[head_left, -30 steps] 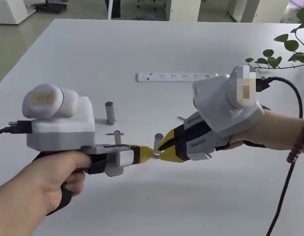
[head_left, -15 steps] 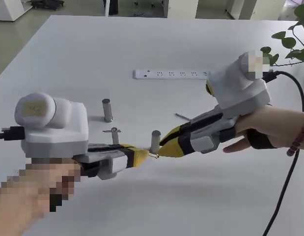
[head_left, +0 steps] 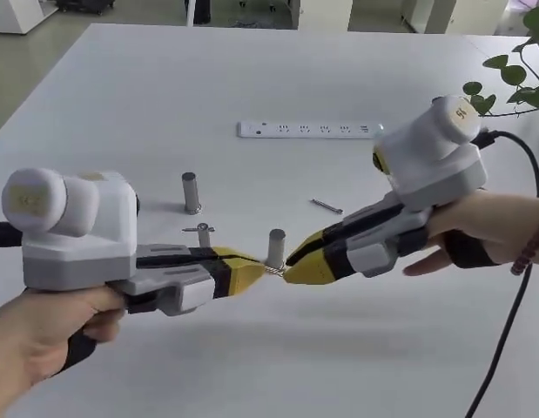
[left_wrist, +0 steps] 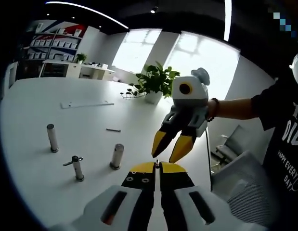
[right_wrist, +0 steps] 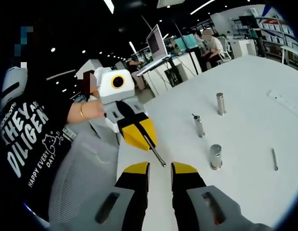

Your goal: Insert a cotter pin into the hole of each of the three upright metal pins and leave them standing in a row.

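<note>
Fingers (left_wrist: pixel 141 169) on left gripper (left_wrist: pixel 157 166) are clamping the cotter pin (right_wrist: pixel 154 151), right gripper's (right_wrist: pixel 160 169) hanging apart. Aim level at the metal pin (head_left: pixel 276 244).

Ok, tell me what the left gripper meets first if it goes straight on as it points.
Probably the right gripper: its open jaws face the left gripper head-on. The cotter pin held in the left's shut jaws would arrive first. Depth is uncertain.

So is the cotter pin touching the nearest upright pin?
Apart. The right gripper view shows bare table between the cotter pin, held by the left gripper, and that metal pin.
</note>
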### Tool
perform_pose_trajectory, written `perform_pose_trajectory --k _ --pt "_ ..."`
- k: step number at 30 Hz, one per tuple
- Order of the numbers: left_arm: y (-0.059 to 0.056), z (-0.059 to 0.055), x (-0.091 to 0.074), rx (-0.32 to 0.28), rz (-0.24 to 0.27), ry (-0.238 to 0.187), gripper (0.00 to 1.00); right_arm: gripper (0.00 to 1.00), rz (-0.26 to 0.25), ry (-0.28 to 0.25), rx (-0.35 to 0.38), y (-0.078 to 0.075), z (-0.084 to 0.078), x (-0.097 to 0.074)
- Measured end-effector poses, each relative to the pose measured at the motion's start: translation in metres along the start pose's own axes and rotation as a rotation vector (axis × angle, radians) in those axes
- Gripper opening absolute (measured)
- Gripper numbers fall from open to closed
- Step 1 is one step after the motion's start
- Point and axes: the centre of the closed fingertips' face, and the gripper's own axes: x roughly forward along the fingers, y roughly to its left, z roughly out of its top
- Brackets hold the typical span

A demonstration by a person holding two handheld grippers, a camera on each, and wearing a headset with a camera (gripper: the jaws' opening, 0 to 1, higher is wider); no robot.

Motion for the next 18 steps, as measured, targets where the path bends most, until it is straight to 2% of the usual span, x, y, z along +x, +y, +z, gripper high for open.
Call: perform_pose_trajectory --k 5,11,18 --pt "-0.006 0.003 0.0 0.016 -0.039 -0.019 0.0 0.11 0.045 -0.013 0.001 0.008 0.002 -0.002" --pt "-0.015 0.006 0.0 0.018 -0.1 -0.037 0.0 0.09 0.063 -0.008 -0.004 0.01 0.0 -0.002" --pt "-0.023 0.007 -0.001 0.024 -0.142 -0.04 0.0 0.06 0.111 -0.01 -0.005 0.019 -0.002 -0.002"
